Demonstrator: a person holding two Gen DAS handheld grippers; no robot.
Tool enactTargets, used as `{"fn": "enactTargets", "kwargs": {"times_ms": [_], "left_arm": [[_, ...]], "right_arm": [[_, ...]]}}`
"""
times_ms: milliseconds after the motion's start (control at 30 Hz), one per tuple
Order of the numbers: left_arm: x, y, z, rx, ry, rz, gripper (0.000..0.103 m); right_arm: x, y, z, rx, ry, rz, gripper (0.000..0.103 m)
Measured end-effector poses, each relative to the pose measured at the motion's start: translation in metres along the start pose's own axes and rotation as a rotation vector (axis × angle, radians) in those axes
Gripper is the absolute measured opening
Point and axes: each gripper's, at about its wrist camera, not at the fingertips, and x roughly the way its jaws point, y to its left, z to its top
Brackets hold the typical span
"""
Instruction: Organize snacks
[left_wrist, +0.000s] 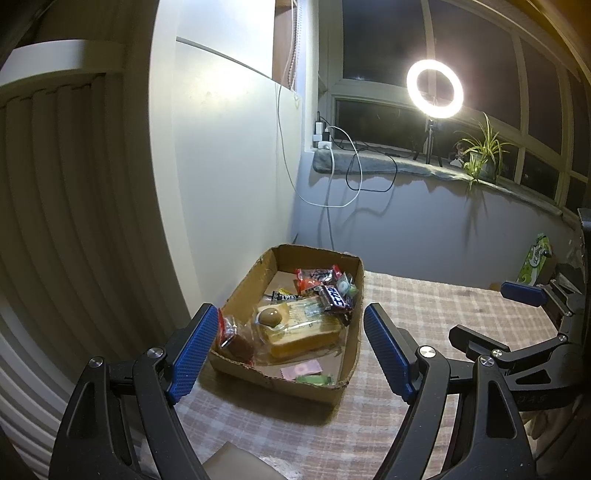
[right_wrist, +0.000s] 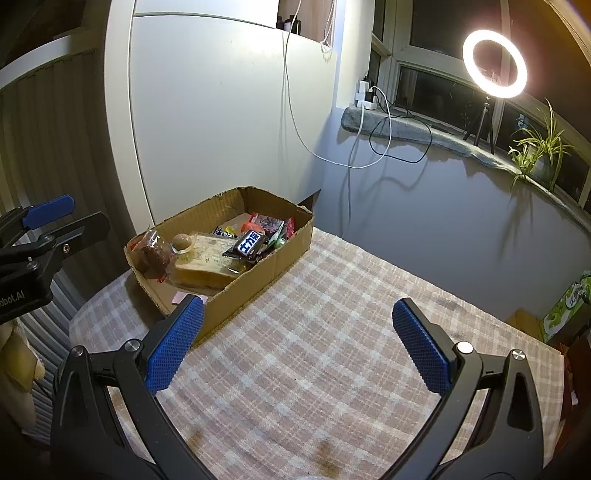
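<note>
Both the left gripper (left_wrist: 291, 354) and right gripper (right_wrist: 297, 343) gape wide, empty; soft, squashable clear-wrapped yellow bread loaf (left_wrist: 301, 330) lies inside shallow brown cardboard box (left_wrist: 354, 354), probably light, grab across its sides.

green package (right_wrist: 570, 301) cut off, label unreadable — blurred

Open-topped cardboard box (left_wrist: 352, 280) sitting on checked cloth, holding all snacks. Wrapped bread slab (left_wrist: 299, 330) lying flat mid-box, brown round snack (left_wrist: 269, 316) resting on its 9 o'clock corner. Dark cake in clear wrapper (left_wrist: 236, 338) leaning at 8 o'clock. Dark chocolate bar (left_wrist: 334, 297) lying tilted across bread at 2 o'clock. Red packet (left_wrist: 317, 275) lying at 12 o'clock. Pink packet (left_wrist: 301, 369) lying flat at 6 o'clock.
</note>
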Motion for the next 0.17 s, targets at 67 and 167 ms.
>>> {"fn": "enactTargets", "kwargs": {"times_ms": [67,167], "left_arm": [[-0.0001,0.0,-0.0001,0.003,-0.002,-0.003,0.081],[-0.0003,-0.0007,-0.0017,0.009,-0.009,0.0,0.081]], "right_arm": [[0.0007,0.0,-0.0002,-0.001,0.002,0.0,0.103],[0.0023,0.0001,-0.0009,-0.003,0.006,-0.001,0.103]]}}
